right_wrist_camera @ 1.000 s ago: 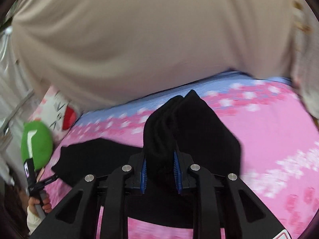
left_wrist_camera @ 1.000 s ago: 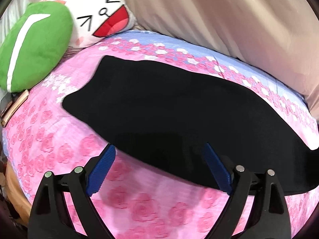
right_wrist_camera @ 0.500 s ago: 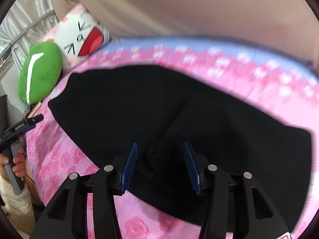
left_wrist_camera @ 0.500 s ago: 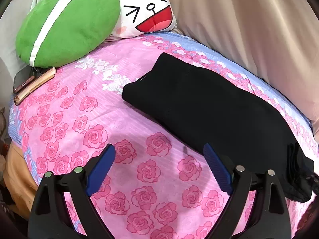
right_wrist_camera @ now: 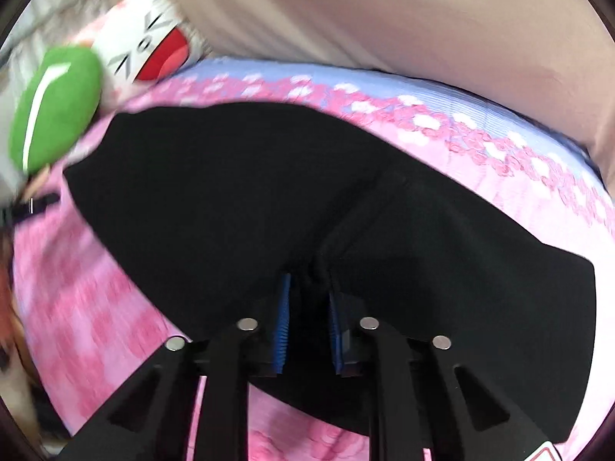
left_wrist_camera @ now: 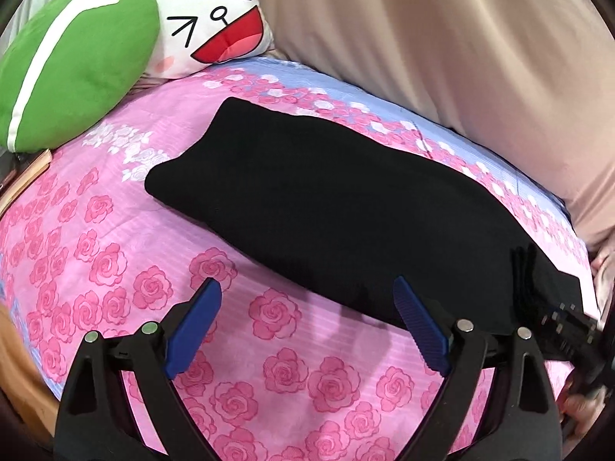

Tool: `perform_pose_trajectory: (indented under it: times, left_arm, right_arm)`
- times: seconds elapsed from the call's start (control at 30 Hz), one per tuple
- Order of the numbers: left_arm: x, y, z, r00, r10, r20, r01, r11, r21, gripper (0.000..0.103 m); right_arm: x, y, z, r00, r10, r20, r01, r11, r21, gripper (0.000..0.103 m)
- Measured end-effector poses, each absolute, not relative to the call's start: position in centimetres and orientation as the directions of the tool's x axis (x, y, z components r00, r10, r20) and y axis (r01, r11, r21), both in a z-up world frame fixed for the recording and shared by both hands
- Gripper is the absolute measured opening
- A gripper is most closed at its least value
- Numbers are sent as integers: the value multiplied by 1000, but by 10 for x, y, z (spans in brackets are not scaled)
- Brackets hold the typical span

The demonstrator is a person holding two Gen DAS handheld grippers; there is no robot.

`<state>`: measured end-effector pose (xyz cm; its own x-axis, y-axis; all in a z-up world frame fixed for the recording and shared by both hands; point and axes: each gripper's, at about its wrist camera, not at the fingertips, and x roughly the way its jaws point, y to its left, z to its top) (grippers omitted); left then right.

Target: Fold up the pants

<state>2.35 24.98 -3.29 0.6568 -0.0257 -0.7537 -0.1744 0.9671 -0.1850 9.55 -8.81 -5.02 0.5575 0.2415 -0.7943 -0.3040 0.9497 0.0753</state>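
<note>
Pink rose-print bed [left_wrist_camera: 115, 253], beige curtain [left_wrist_camera: 442, 46], green cushion [left_wrist_camera: 73, 61]

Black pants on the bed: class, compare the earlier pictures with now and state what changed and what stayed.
The right gripper carried the lifted end down onto the black pants, let go, and has just closed again, pinching a fold. The left gripper stays open and empty above the bedspread. The pillows kept their place.

Bed [left_wrist_camera: 115, 253] under pink rose-print sheet with blue strip along far edge. Lying on it: black pants [left_wrist_camera: 346, 207], folded into long flat slab; green pillow [left_wrist_camera: 73, 57] and white cartoon-face pillow [left_wrist_camera: 215, 15] at head end, touching each other.
</note>
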Motion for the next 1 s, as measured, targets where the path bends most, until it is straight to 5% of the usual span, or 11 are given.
perform_pose_trajectory:
  times: [0.13, 0.3, 0.4, 0.6, 0.63, 0.67, 0.7, 0.73, 0.97, 1.0]
  left_arm:
    - [25, 270, -39, 653, -20, -757, -220, 952, -215, 92]
    - [47, 319, -55, 641, -57, -765, -337, 875, -347, 92]
    - [63, 352, -60, 654, -65, -754, -395, 820, -414, 92]
    - [95, 375, -71, 660, -97, -745, -435, 759, -484, 92]
    - [99, 374, -71, 671, -79, -738, -440, 759, -481, 78]
    - [101, 373, -72, 663, -68, -745, -448, 761, -468, 50]
    - [103, 372, -72, 651, -56, -757, -458, 766, -451, 43]
    - [104, 372, -73, 649, -57, -758, -461, 764, -452, 21]
    - [107, 367, -73, 644, -22, -765, -469, 778, -418, 16]
    - [108, 364, -71, 640, -5, -768, -470, 788, -397, 15]
  right_arm:
    - [91, -66, -25, 600, 273, -752, -330, 941, 77, 16]
    - [104, -48, -58, 531, 284, -799, -326, 938, 117, 30]
    - [87, -70, -38, 569, 324, -756, -301, 937, 176, 56]
    - [58, -181, -11, 691, 126, -711, -44, 990, 132, 71]
    - [55, -204, -11, 696, 82, -713, 16, 991, 130, 71]
    - [50, -233, -14, 693, 38, -720, 93, 985, 142, 71]
    - [48, -255, -17, 685, 16, -729, 146, 977, 158, 72]
    - [46, -275, -21, 672, -1, -741, 197, 964, 177, 73]
    - [52, -330, -73, 609, 231, -759, 223, 868, 443, 72]
    - [56, -324, -77, 621, 230, -750, 205, 876, 438, 55]
